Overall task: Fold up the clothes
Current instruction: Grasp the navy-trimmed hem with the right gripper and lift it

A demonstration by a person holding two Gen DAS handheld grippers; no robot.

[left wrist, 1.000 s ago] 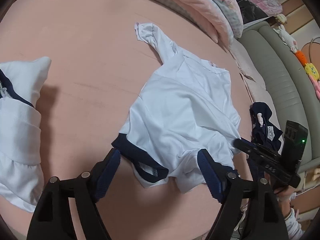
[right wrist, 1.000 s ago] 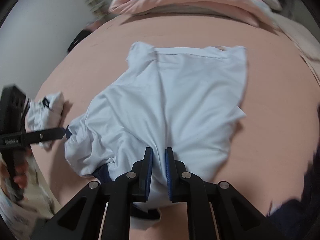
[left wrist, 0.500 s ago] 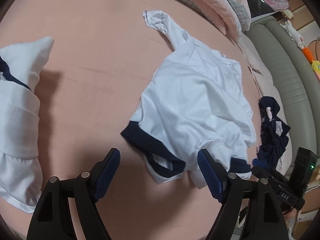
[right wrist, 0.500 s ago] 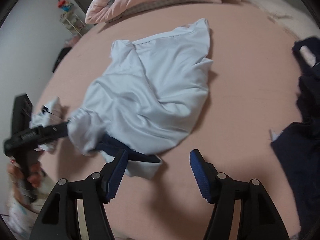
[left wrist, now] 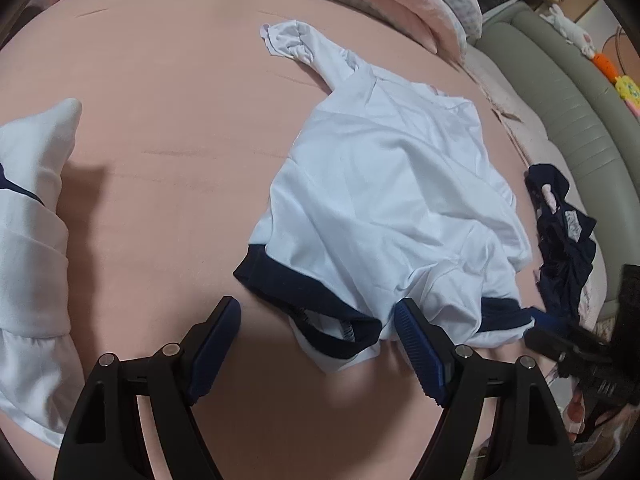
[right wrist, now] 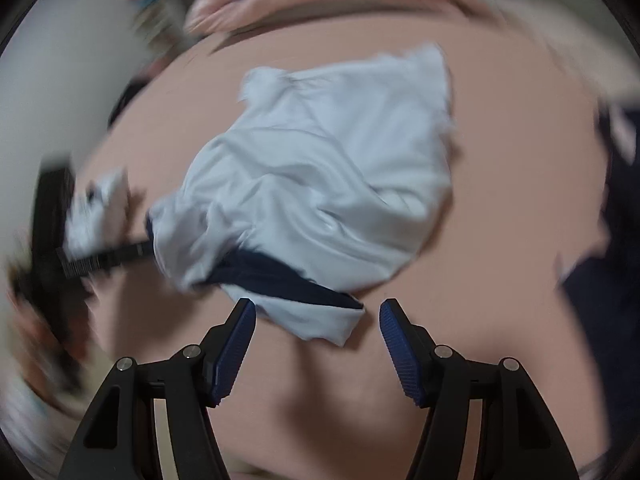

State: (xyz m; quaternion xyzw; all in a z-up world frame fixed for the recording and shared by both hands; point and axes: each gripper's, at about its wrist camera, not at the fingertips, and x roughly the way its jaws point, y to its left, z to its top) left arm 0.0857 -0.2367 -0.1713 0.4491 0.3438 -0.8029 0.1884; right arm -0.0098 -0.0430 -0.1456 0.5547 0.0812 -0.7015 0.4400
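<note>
- Crumpled white T-shirt with navy collar and cuff trim [left wrist: 384, 208] lies bunched on the pink bed sheet [left wrist: 168, 128], roughly mid-bed; one sleeve twisted out toward the far pillows.
- Navy collar edge of the shirt faces the cameras, nearest both claws.
- Left claw [left wrist: 318, 344] wide apart, blue ribbed pads hanging just over the collar edge; right-hand pad close against the cloth, contact unclear; nothing gripped.
- Right claw [right wrist: 318, 344] wide too, pads either side of the white shirt flap below the collar; not pinching it. Right wrist view is motion-blurred.
- Right claw's black body visible at lower right of left wrist view, tip near the shirt's navy-trimmed cuff.
- Second white garment with navy trim [left wrist: 32, 248] piled at left edge of bed, well apart from the shirt.
- Dark navy garment heap [left wrist: 564, 236] at right edge of bed, just beside the shirt.
- Pink quilt and pillows [left wrist: 400, 4] across the far end of the bed; grey-green padded headboard [left wrist: 568, 120] at right.
</note>
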